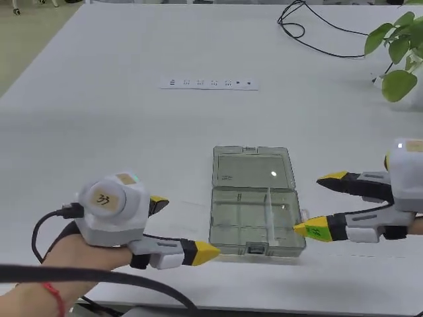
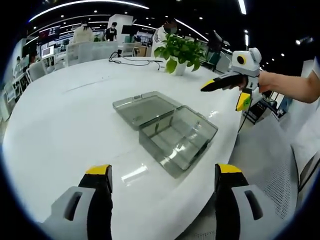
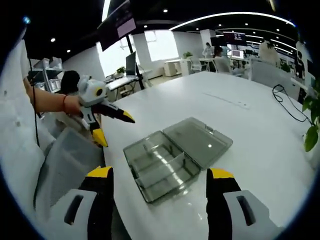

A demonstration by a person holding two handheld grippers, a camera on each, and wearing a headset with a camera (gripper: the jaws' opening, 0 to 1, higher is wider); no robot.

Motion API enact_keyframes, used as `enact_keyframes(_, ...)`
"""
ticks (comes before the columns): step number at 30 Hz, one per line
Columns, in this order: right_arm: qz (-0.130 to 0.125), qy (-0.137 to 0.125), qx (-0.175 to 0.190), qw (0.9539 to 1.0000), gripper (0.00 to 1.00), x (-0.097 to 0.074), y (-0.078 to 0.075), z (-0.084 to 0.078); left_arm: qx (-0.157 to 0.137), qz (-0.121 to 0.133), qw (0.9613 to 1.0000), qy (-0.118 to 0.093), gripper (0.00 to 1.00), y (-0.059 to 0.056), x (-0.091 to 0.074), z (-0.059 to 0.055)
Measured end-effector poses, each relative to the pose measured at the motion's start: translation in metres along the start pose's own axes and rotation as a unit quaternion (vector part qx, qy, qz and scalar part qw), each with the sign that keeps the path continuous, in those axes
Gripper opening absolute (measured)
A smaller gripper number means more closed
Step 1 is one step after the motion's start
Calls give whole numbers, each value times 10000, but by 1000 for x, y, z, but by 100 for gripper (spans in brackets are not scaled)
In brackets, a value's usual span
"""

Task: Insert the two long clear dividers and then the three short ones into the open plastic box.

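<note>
The smoky clear plastic box (image 1: 254, 224) lies open near the table's front edge, its lid (image 1: 251, 169) folded flat behind it. At least one clear divider (image 1: 269, 214) stands inside; their number is hard to tell. My left gripper (image 1: 182, 226) hovers open and empty just left of the box. Just right of it, my right gripper (image 1: 319, 203) is open and empty too. In the left gripper view the box (image 2: 177, 135) lies ahead of the left gripper (image 2: 162, 170), with the right gripper (image 2: 225, 95) beyond. In the right gripper view the box (image 3: 160, 165) sits just past the right gripper (image 3: 160, 173), facing the left gripper (image 3: 115, 130).
A white power strip (image 1: 209, 82) lies mid-table behind the box. A black cable (image 1: 317, 33) loops at the back right beside a potted plant (image 1: 396, 53). The table's front edge runs just below the box. A white chair (image 2: 265, 160) stands off the table.
</note>
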State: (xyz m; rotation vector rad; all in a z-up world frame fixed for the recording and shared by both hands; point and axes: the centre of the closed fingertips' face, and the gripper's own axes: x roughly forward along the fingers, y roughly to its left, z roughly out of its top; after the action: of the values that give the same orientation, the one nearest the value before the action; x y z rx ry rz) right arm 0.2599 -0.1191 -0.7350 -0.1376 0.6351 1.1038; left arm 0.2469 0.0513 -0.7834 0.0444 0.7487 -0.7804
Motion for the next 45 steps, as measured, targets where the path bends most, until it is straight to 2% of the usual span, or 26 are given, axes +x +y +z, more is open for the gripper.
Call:
enact_keyframes(1,9,1,-60,10000,77,-2,0,-2,44,21,10000,-4,84,1,1,0)
enact_keyframes(3,19,8,-105,9999,77,-5,-1,-5,-92,103,9998,170,83,4,2,-6)
enact_keyframes(5,38,-4,-148,9999,78,-7,-1,-7,-83,139,9997,203,81,6,4,-7)
enact_keyframes(7,42,13,-186,9998,78,-10,-3,-12,-161,256,9989,360,78,10,5,-13)
enact_keyframes(9,48,5,-223,9997,79,-12,-3,-15,-348,322,9976,507,75,12,6,-19)
enact_keyframes(11,55,0,-236,9997,79,-14,-3,-18,-367,394,9969,568,73,15,9,-21)
enact_keyframes(13,61,-35,-253,9997,79,-16,-4,-20,-559,532,9937,811,71,16,8,-29)
enact_keyframes(20,58,-94,-236,9997,79,-20,-4,-26,-578,753,9906,987,64,19,16,-35)
enact_keyframes(23,40,-98,-226,9997,79,-21,-3,-29,-554,968,9876,1102,60,24,19,-39)
enact_keyframes(26,37,-153,-192,9997,79,-21,-2,-28,-406,1156,9841,1290,58,29,22,-45)
enact_keyframes(32,28,-245,-140,9996,79,-21,-1,-26,-137,1334,9787,1555,50,33,27,-52)
enact_keyframes(38,-11,-318,-116,9994,79,-21,-1,-23,146,1378,9760,1678,47,34,28,-56)
enact_keyframes(45,7,-285,-126,9995,79,-19,1,-26,213,1315,9760,1724,43,37,27,-56)
